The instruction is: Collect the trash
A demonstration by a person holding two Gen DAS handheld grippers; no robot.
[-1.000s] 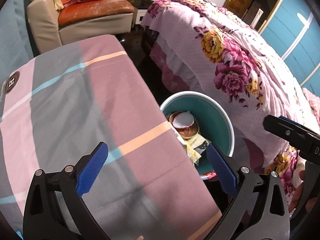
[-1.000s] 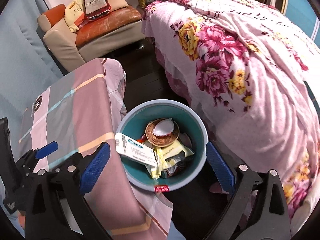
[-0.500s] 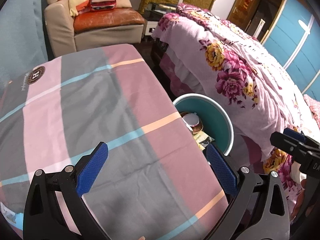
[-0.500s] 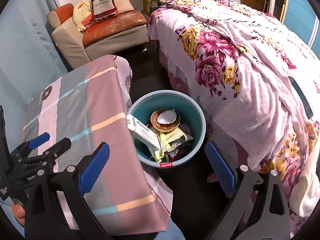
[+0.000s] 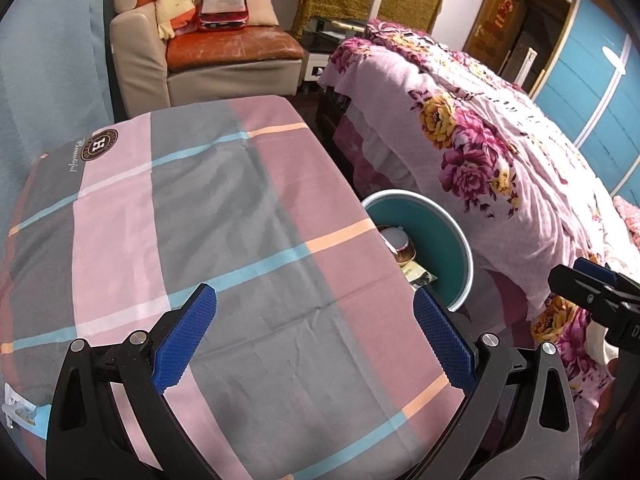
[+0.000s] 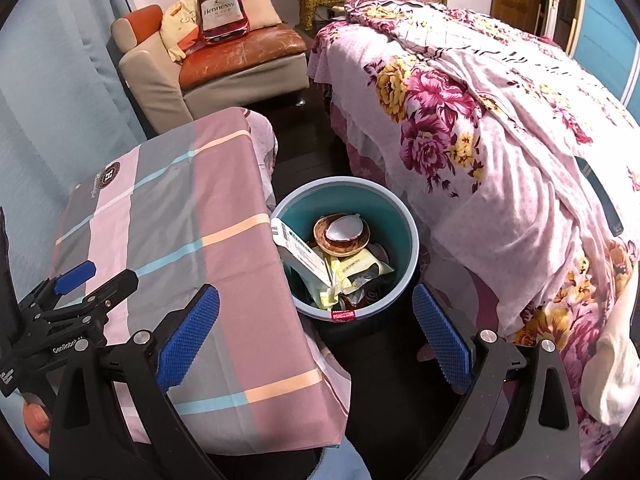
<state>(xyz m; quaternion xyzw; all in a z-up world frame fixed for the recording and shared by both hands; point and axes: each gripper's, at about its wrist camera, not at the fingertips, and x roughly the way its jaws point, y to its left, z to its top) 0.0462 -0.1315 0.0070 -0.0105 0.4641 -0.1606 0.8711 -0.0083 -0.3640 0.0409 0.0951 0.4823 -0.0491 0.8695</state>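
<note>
A teal bin (image 6: 408, 240) stands on the dark floor between the table and the bed, holding a brown bowl with a white lid (image 6: 340, 234), a white label card (image 6: 300, 250) and yellow wrappers (image 6: 360, 266). In the left wrist view the bin (image 5: 444, 240) shows past the table's right edge. My left gripper (image 5: 314, 338) is open over the plaid tablecloth (image 5: 200, 208), with nothing between its blue pads. My right gripper (image 6: 314, 336) is open above the table's corner and the floor near the bin, also with nothing in it. The left gripper (image 6: 76, 280) appears at the right view's lower left.
A bed with a pink floral cover (image 6: 500, 128) fills the right side. An armchair (image 6: 236, 60) with a large bottle-shaped cushion (image 6: 222, 10) stands at the back. A blue curtain (image 6: 48, 92) hangs on the left. A small packet (image 5: 18, 412) lies at the table's near left edge.
Both grippers have pulled back and up from the bin, so more of the table and room shows. The bin's contents look the same. Both grippers stayed open.
</note>
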